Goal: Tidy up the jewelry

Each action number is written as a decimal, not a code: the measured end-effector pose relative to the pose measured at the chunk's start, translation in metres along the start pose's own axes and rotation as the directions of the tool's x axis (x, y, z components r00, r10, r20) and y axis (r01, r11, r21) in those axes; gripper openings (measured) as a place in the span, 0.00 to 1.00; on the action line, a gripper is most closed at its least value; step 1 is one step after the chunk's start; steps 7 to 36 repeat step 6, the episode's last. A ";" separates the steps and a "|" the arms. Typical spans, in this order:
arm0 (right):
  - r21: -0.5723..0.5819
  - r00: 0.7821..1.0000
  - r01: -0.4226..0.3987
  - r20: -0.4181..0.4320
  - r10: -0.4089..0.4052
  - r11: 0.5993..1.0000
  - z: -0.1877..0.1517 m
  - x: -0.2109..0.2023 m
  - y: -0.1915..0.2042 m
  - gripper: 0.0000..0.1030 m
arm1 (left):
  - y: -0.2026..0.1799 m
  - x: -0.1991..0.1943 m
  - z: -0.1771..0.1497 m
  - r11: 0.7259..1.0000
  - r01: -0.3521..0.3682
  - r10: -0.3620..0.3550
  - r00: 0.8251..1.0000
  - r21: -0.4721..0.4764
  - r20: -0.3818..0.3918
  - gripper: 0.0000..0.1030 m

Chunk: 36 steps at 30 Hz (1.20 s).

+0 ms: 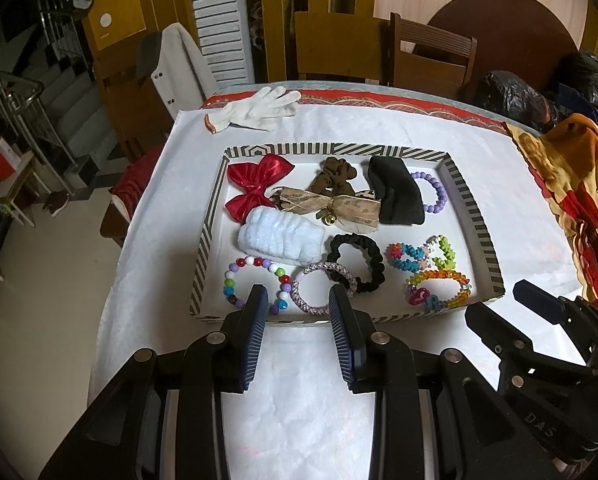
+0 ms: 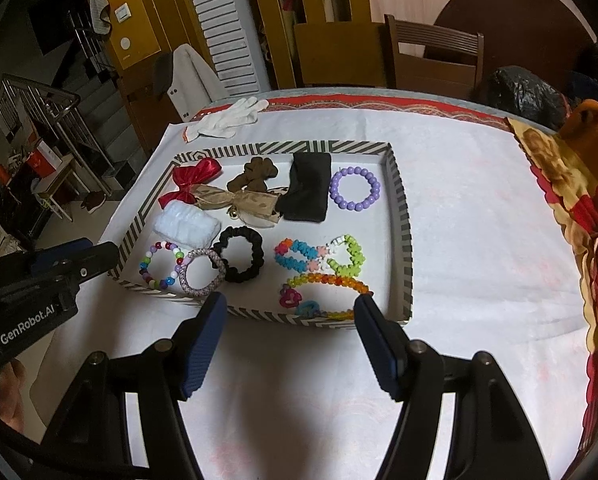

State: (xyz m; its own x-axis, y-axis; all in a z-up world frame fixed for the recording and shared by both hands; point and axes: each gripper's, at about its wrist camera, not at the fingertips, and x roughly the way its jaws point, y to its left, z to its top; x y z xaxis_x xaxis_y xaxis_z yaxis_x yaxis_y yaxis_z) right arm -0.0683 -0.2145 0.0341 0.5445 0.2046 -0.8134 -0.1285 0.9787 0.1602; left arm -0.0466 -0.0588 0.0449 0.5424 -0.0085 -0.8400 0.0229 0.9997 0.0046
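White cloth (image 2: 459, 240) bare beside striped tray (image 2: 403, 216); left gripper (image 1: 298, 300), right gripper (image 2: 289, 308) parted, empty, at near rim.

Both tongs are hanging side by side, tilted downward: left gripper (image 1: 298, 302) and right gripper (image 2: 289, 312) gaping, empty.

Indoor light falls from above and washes my white table (image 1: 379, 128) bright, almost flat, with a faint pinkish cast near me. Both my views bend hard: the table edge curves, and black corners ring each picture. The room on the left, by the stairs (image 2: 79, 120), sits dim and murky. Under my right jaws a soft grey shadow (image 2: 283, 412) spreads on the cloth. The red bow (image 1: 259, 184) carries small shiny highlights. Things in the tray (image 1: 479, 216) look sharp; far corners turn soft and grainy.
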 end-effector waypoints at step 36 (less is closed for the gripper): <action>0.009 1.000 -0.003 0.002 0.003 1.000 -0.001 0.001 -0.003 0.67 | 0.001 0.002 -0.001 0.999 0.040 -0.040 0.999 -0.003 0.016 0.27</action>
